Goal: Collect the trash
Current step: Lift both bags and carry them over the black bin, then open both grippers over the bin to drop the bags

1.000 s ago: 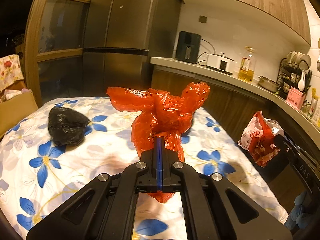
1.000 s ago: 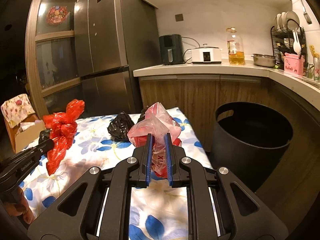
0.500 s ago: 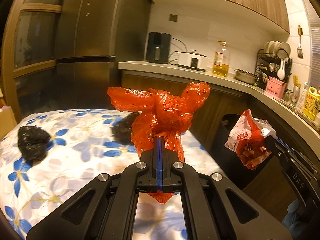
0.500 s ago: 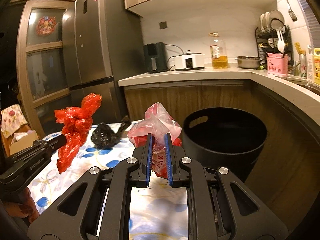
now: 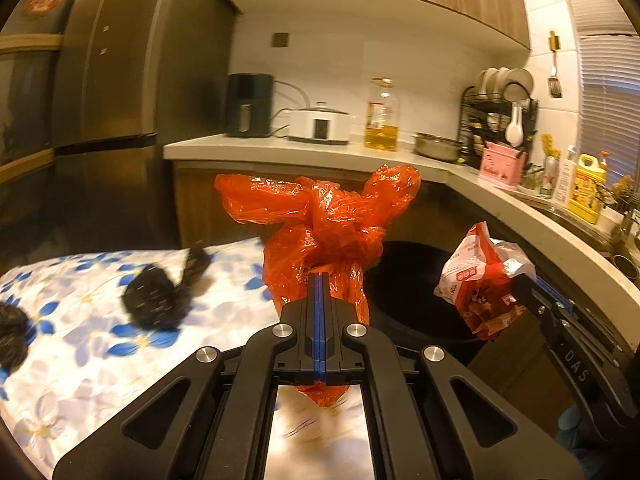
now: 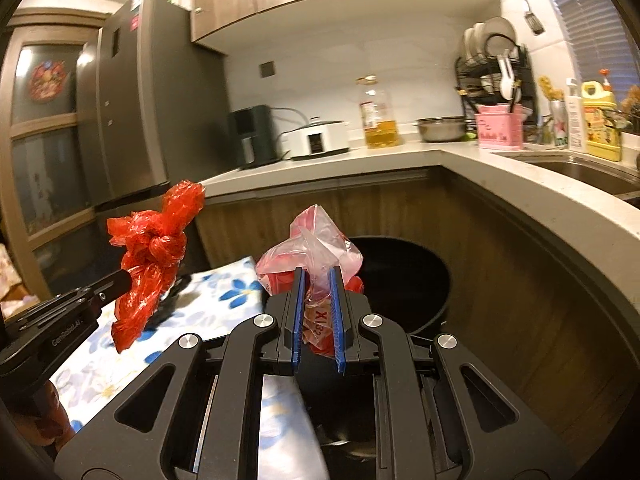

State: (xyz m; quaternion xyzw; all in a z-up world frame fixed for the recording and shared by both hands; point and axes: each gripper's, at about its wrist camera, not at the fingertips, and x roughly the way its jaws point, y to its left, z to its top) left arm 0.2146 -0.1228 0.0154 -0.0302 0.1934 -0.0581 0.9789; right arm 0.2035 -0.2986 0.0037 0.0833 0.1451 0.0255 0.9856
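Observation:
My left gripper [image 5: 320, 280] is shut on a knotted red plastic bag [image 5: 320, 224] and holds it in the air over the table's right end; the bag also shows in the right wrist view [image 6: 152, 264]. My right gripper [image 6: 318, 276] is shut on a red-and-clear snack bag [image 6: 312, 248], held above the near rim of the black trash bin [image 6: 416, 272]. The snack bag [image 5: 480, 276] and the bin [image 5: 404, 292] also show in the left wrist view. Two black bags [image 5: 154, 298] [image 5: 12, 334] lie on the flowered tablecloth [image 5: 80, 360].
A curved kitchen counter [image 6: 520, 184] wraps behind and to the right of the bin, with an air fryer, cooker [image 6: 316, 140], oil bottle [image 6: 378, 120], dish rack and sink. A tall fridge [image 6: 132, 112] stands at the left behind the table.
Both grippers have swung to the right with their bags, from over the table towards the bin. The bin now sits straight ahead and close under the right gripper.

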